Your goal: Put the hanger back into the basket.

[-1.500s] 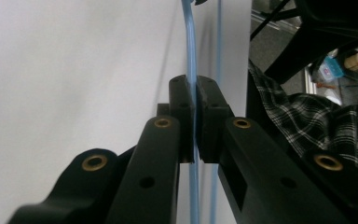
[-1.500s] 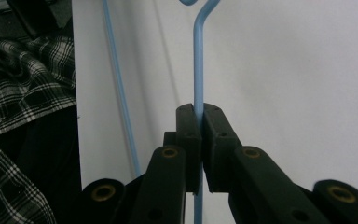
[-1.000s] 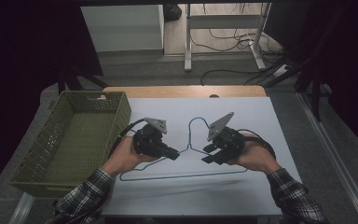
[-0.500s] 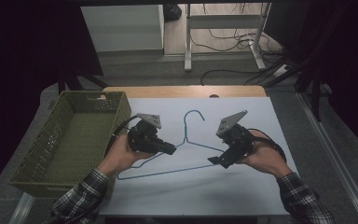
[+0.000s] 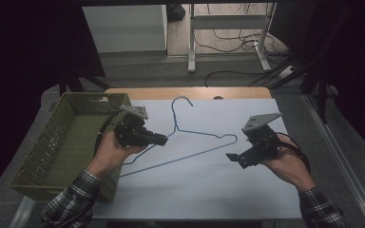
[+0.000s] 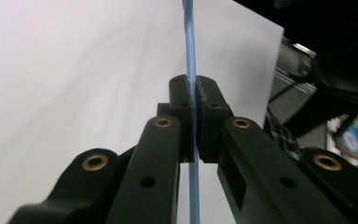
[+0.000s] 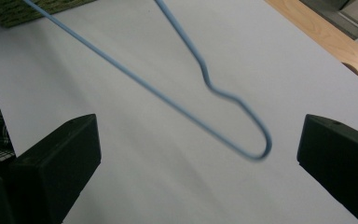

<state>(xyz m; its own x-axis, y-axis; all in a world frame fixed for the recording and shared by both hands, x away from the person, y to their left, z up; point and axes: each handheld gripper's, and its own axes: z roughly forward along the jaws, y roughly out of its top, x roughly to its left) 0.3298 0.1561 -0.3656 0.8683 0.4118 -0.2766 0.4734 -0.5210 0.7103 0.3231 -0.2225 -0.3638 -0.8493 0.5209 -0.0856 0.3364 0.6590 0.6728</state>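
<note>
1. Right now my left gripper (image 5: 160, 140) has its jaws clenched on the blue wire hanger (image 5: 204, 134), pinching the wire near its left shoulder; in the left gripper view the wire runs straight through the closed pads.
2. Over the white surface (image 5: 195, 190), the hanger lies between my two hands, hook pointing to the far edge, its right end loop near my right gripper (image 5: 234, 158) but apart from it.
3. My right gripper's jaws are spread wide and hold nothing; in the right gripper view the loop (image 7: 256, 140) sits between the two pads, a little ahead.
4. The green basket (image 5: 52, 137) stands just left of my left hand, and I judge it the likely destination.
5. To do this well, I would keep the left pinch firm, since thin wire can pivot, and lift level so the free end does not drag.
6. If I bring the right in, I would center the loop between the pads before closing.
</note>
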